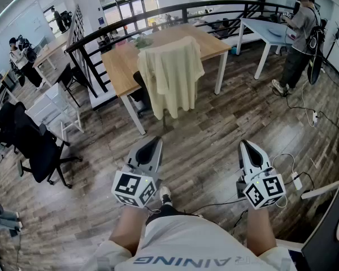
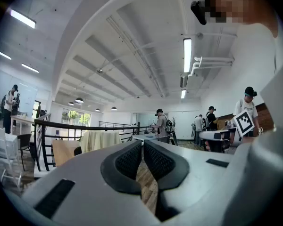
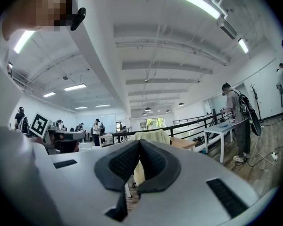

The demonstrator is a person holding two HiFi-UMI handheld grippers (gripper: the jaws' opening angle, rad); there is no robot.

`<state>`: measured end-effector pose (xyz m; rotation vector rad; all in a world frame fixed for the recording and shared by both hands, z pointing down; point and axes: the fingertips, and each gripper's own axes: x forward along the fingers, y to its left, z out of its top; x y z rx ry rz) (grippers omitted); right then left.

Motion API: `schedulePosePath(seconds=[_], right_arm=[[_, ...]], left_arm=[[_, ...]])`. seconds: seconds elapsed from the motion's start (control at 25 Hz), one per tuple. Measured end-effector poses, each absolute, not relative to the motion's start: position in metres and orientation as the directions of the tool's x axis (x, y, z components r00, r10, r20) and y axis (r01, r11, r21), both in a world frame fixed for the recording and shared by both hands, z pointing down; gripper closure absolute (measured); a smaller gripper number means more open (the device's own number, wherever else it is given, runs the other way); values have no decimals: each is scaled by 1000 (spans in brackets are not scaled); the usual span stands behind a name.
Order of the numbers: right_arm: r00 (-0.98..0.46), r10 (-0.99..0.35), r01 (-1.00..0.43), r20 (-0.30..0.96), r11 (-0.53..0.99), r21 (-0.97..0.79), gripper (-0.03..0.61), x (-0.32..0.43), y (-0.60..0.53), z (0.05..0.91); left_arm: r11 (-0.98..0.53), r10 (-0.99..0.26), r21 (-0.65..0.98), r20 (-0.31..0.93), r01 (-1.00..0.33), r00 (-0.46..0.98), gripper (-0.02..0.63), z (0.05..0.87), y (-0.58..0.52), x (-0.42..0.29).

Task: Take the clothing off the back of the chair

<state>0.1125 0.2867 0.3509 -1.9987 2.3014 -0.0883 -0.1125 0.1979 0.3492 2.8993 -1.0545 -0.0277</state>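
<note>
A pale yellow garment (image 1: 170,75) hangs over the back of a chair (image 1: 140,88) that stands at a wooden table (image 1: 126,60). The same garment (image 2: 100,140) shows far off in the left gripper view and as a cloth (image 3: 153,136) beyond the jaws in the right gripper view. Both grippers are held level near my body, well short of the chair. My left gripper (image 1: 155,143) is shut with nothing between its pads. My right gripper (image 1: 246,146) is shut and empty too.
A black railing (image 1: 158,13) runs behind the wooden table. A black office chair (image 1: 37,145) stands at the left. A white table (image 1: 271,30) with a person (image 1: 298,38) beside it is at the back right. Cables and a power strip (image 1: 296,179) lie on the wood floor.
</note>
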Motion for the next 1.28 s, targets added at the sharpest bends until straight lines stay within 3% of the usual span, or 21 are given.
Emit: schedulePosePath(seconds=[0.92, 1.28], right_arm=[[-168, -985, -974, -27, 170, -152, 556, 106, 255, 367], [-154, -988, -977, 28, 148, -154, 557, 89, 176, 377]], left_arm=[[-769, -635, 88, 11, -634, 772, 571, 356, 166, -113], [-764, -634, 136, 25, -631, 773, 571, 371, 83, -134]])
